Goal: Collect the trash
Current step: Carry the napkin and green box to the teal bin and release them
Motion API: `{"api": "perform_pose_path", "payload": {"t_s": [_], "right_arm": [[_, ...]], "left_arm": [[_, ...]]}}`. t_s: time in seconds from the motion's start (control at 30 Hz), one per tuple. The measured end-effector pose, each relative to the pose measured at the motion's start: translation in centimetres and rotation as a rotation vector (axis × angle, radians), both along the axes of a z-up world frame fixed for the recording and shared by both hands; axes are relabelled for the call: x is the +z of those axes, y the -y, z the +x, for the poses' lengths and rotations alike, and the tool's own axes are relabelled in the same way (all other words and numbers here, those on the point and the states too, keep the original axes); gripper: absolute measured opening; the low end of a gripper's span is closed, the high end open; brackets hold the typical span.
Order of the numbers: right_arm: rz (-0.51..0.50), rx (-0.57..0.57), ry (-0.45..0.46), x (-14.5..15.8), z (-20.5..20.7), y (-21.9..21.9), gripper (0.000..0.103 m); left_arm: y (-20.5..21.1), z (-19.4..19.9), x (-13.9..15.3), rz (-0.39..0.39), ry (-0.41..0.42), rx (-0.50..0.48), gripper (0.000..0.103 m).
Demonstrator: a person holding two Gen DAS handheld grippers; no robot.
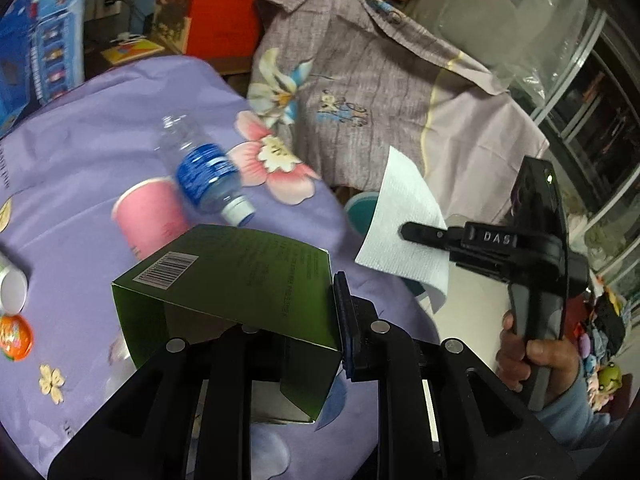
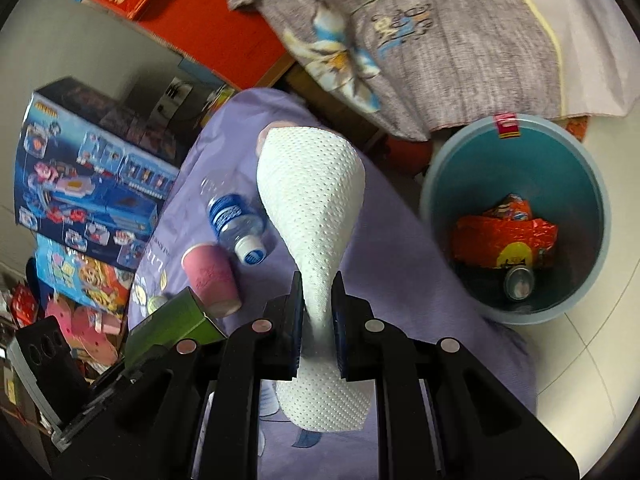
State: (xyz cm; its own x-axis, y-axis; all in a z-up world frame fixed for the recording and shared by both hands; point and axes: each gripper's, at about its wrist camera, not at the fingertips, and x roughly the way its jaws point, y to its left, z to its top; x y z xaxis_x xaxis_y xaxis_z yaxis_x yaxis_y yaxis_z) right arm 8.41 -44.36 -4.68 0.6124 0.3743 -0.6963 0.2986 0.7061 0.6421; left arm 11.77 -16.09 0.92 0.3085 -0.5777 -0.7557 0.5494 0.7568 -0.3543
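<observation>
Right tool [image 2: 316,320] pinches paper towel [image 2: 312,184], left tool [image 1: 280,320] grips green box [image 1: 240,276]; release each squarely above bin [image 2: 440,184].

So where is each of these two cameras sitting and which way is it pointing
Left wrist: rides the left tongs, angled down over the purple cloth; they clamp a green carton. The right tongs and the hand holding them show.
Right wrist: rides the right tongs, angled down at the cloth edge and teal bin; they pinch a paper towel.
Shared: water bottle, pink cup, carton, towel, grey floral sheet.
</observation>
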Motion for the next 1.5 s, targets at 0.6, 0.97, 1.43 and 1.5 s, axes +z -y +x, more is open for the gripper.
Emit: {"api": "perform_pose_path", "payload": {"t_s": [0.6,0.97,1.43,1.5], "right_arm": [[0.055,-0.186,-0.032,-3.2,-4.1,10.6,0.015],[0.045,-0.306,-0.086,-5.3,-6.8,15.9,0.015],[0.011,-0.267,-0.115,-5.5,-5.0,15.1,0.016],[0.008,-0.243,-0.123,-5.6,-4.4,14.5,0.030]], "left_arm": [[14.3,1.7,-0.9,0.059,-0.029,-0.172,0.020],[22.9,1.4,-3.9,0.135,-0.033,-0.282,0.030],[20.4,1.6,-3.8,0.130,-0.007,-0.205,0.072],[19.9,1.5,-3.7,0.133,-0.001,-0.194,0.080]]}}
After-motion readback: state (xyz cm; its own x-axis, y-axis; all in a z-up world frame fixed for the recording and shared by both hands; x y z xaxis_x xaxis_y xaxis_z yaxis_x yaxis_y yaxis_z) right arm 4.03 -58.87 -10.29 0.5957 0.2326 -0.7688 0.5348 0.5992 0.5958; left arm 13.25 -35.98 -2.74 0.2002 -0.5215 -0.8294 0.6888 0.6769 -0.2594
